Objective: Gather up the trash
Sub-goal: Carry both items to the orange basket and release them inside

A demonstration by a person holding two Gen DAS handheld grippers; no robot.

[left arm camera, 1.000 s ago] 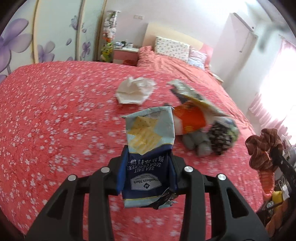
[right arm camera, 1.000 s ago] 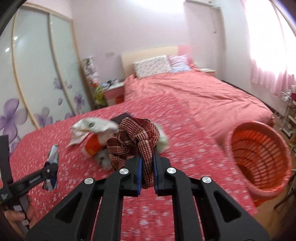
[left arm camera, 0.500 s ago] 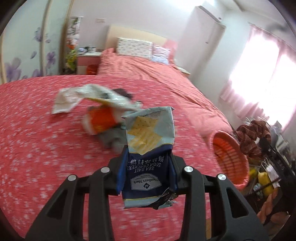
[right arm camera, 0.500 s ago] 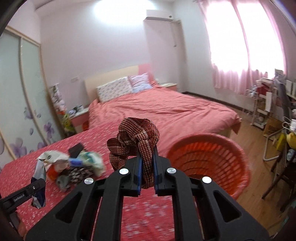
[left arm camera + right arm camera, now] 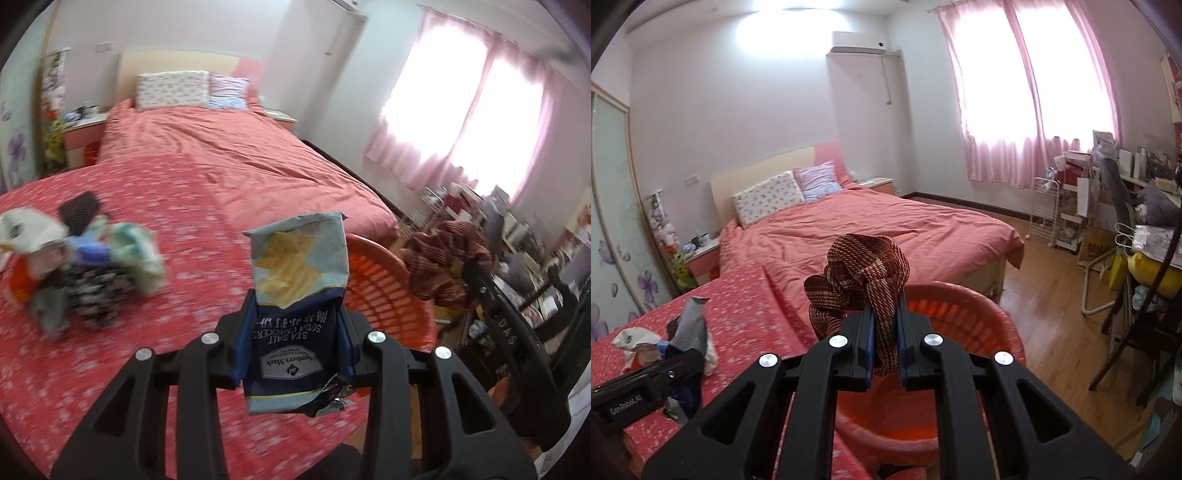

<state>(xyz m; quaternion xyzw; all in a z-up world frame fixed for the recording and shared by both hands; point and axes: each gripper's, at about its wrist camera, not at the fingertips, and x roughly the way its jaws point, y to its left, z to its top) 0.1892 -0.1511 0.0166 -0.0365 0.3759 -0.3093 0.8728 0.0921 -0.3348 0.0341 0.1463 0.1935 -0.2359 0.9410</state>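
**Both grippers loaded, heading for the basket**

The left gripper (image 5: 295, 332) pinches a soda cracker wrapper (image 5: 297, 280), jaws partly closed on it. The right gripper (image 5: 884, 345) is clamped nearly shut on a brown woven cloth (image 5: 857, 277), just above the orange basket (image 5: 964, 306) beside the bed (image 5: 147, 350). Carrying step; next, I judge, each load goes over the rim, then release

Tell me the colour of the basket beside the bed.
Orange-red basket, clearest in the right wrist view.
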